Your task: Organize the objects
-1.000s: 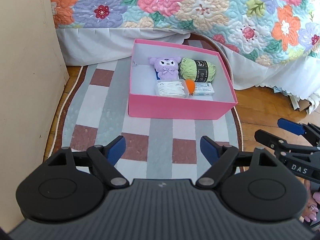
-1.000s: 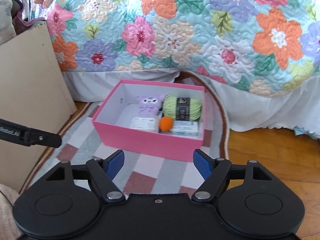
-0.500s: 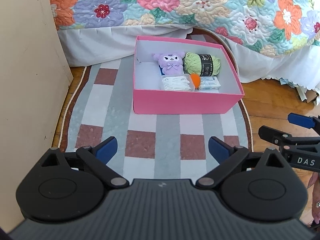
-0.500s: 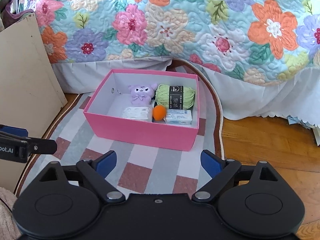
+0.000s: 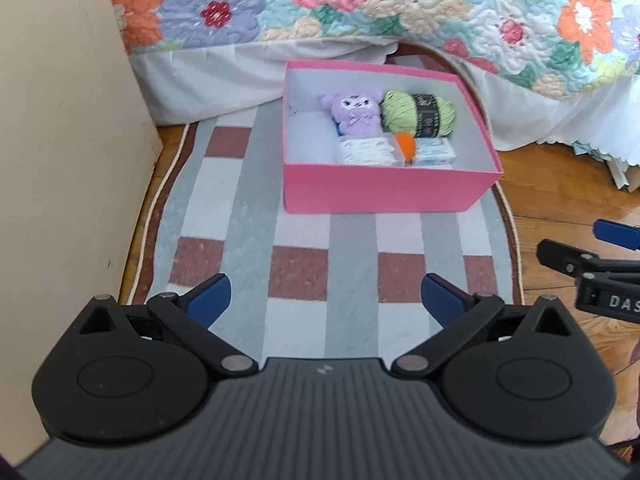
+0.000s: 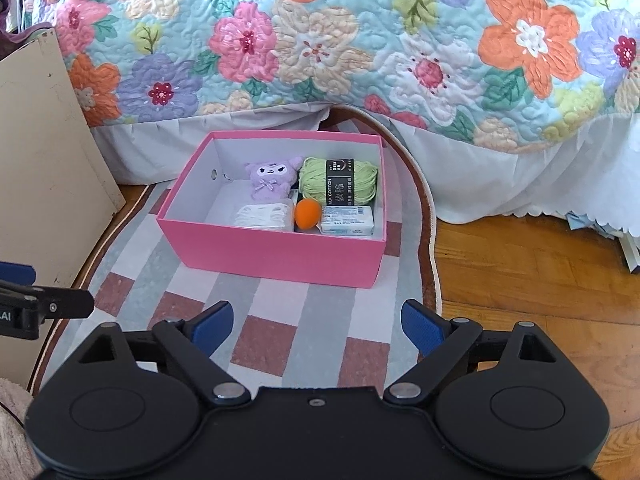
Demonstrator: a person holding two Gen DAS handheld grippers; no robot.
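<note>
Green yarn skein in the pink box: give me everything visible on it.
The green yarn skein is a plump light-green ball of soft-looking wound thread, wrapped mid-length by a black paper band with pale print. It lies on its side in the far right corner of the pink box. The purple plush sits close at its left; the orange ball and white packet lie just in front. No tool touches it.

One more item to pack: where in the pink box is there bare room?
The pink box is bare along its left side, between the left wall and the purple plush and cotton-swab case. The right side is crowded: green yarn, orange ball, soap packet.
</note>
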